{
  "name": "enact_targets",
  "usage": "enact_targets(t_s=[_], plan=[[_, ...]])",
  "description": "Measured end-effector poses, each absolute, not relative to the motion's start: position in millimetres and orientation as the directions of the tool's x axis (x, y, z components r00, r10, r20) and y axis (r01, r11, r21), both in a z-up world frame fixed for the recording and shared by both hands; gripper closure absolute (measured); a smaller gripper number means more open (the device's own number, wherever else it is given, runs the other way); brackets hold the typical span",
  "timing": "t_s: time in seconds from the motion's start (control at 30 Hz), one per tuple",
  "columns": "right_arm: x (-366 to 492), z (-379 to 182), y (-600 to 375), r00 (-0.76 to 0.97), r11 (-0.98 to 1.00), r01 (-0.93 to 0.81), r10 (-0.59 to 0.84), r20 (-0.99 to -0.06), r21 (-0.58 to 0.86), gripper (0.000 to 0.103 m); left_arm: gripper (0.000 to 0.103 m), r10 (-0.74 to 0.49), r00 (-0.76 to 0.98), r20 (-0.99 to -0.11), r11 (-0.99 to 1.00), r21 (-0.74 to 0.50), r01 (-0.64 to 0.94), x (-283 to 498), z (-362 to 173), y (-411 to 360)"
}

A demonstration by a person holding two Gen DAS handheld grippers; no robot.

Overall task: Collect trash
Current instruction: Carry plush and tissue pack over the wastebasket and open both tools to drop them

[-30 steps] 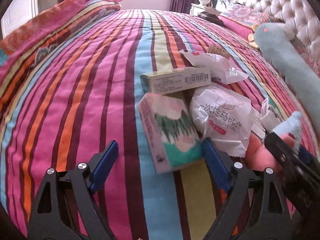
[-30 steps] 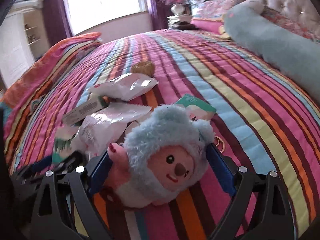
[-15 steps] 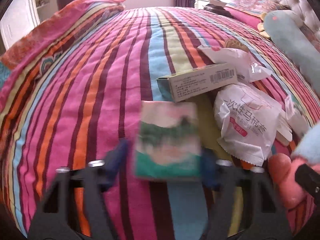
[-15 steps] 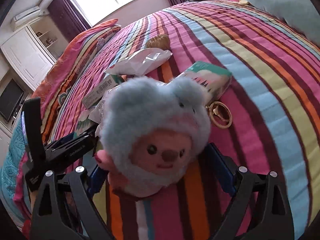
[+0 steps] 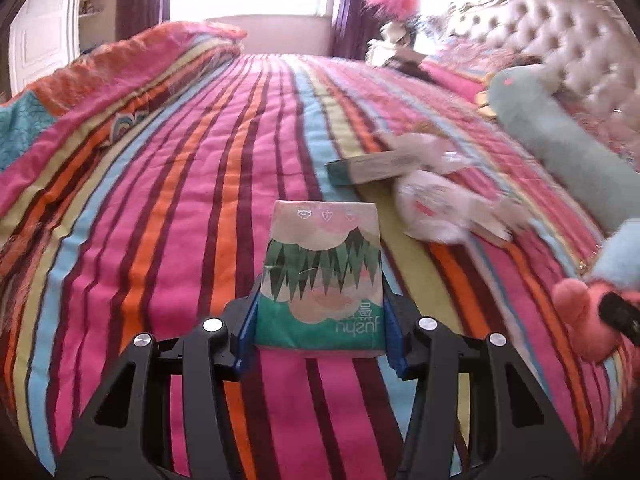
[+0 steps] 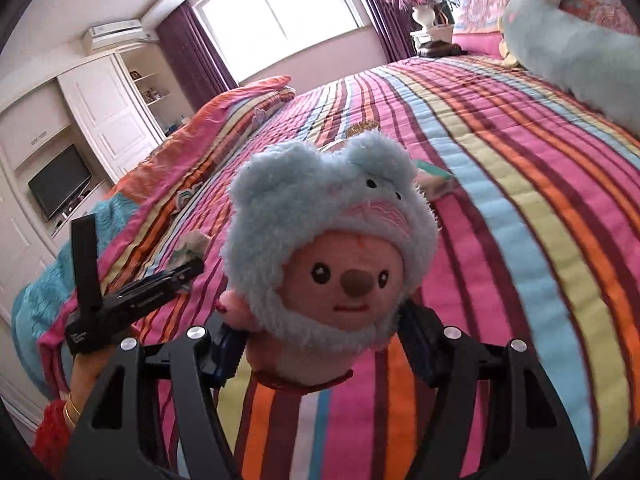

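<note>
My left gripper (image 5: 320, 320) is shut on a green and pink tissue pack (image 5: 324, 264), its blue pads pressing both sides, and the pack stands upright off the striped bedspread (image 5: 180, 208). Beyond it to the right lie a long cardboard box (image 5: 368, 166) and two white plastic wrappers (image 5: 432, 204), all blurred. My right gripper (image 6: 320, 344) has its jaws closing on a pink plush toy (image 6: 332, 232) in a blue hood, held above the bed facing the camera. The toy's pink arm (image 5: 580, 312) also shows at the right edge of the left wrist view.
A long teal bolster toy (image 5: 560, 148) lies along the tufted headboard (image 5: 568, 40). A folded quilt (image 5: 120, 64) runs along the bed's left side. Another small green pack (image 6: 432, 176) lies behind the plush toy. A white cabinet with a TV (image 6: 60, 184) stands at left, and a vase (image 6: 426, 20) by the window.
Both grippers went from open around their things to closed on them. The tissue pack and the plush toy have come up off the bed and back from the trash pile.
</note>
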State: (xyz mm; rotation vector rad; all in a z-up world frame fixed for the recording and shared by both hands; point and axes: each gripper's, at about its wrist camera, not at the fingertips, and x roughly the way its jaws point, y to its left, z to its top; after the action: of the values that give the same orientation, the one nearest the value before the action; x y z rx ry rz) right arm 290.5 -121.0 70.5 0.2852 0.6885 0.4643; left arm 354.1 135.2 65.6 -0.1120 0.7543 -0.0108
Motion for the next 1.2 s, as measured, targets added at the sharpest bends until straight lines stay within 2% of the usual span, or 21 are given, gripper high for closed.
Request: enact_targets(t_s=[0.2,0.27,0.4,0.5,0.57,0.63,0.73,0.83,0.9,1.03,1.2], plan=[[194,77,-153,0.671,0.847,-0.407,0.532,-0.517,0.342,0.040,0.053,-0.171,0.788,-0.592,0.983,-0.153,0.099,220,92,121],[154,71,-161,0.641,0.832,-0.435,0.554,-0.531,0.344,0.040,0.053,-0.210,0.782,-0.586,0.976,-0.168,0.136,174,93,110],[84,57,-166,0.549,0.801,-0.472,0.594,-0.588,0.369,0.040,0.053,-0.291,0.721,-0.628,0.957,-0.200,0.212,82,78,80],[37,39,-163,0.465,0.784,-0.479,0.608,-0.643,0.394,0.040,0.053,-0.271,0.666,-0.695,0.961,-0.161,0.224,29,55,57],[22,21,-159,0.431,0.800,-0.453,0.582,-0.690,0.392,0.040,0.053,-0.292,0.600,-0.745,0.954,-0.185,0.234,5,33,46],[14,-6,-154,0.372,0.809,-0.414,0.568,-0.734,0.417,0.040,0.053,-0.319,0.509,-0.799,0.945,-0.227,0.236,-12,-2,32],[10,-55,-141,0.284,0.845,-0.370,0.498,-0.819,0.386,0.040,0.053,-0.281,0.413,-0.867,0.952,-0.196,0.236,-20,-51,14],[7,-97,-118,0.226,0.882,-0.384,0.375,-0.899,0.272,0.040,0.053,-0.248,0.280,-0.928,0.955,-0.186,0.229,-21,-102,-2],[7,-115,-106,0.202,0.895,-0.398,0.300,-0.932,0.202,0.040,0.053,-0.265,0.182,-0.947,0.952,-0.227,0.203,-17,-128,-4],[7,-144,-95,0.097,0.894,-0.395,0.268,-0.958,0.211,0.040,0.053,-0.263,0.153,-0.952,0.955,-0.236,0.177,-11,-137,-1],[12,-151,-92,0.080,0.897,-0.405,0.229,-0.970,0.178,0.037,0.053,-0.251,0.139,-0.958,0.956,-0.224,0.188,-10,-140,-6]])
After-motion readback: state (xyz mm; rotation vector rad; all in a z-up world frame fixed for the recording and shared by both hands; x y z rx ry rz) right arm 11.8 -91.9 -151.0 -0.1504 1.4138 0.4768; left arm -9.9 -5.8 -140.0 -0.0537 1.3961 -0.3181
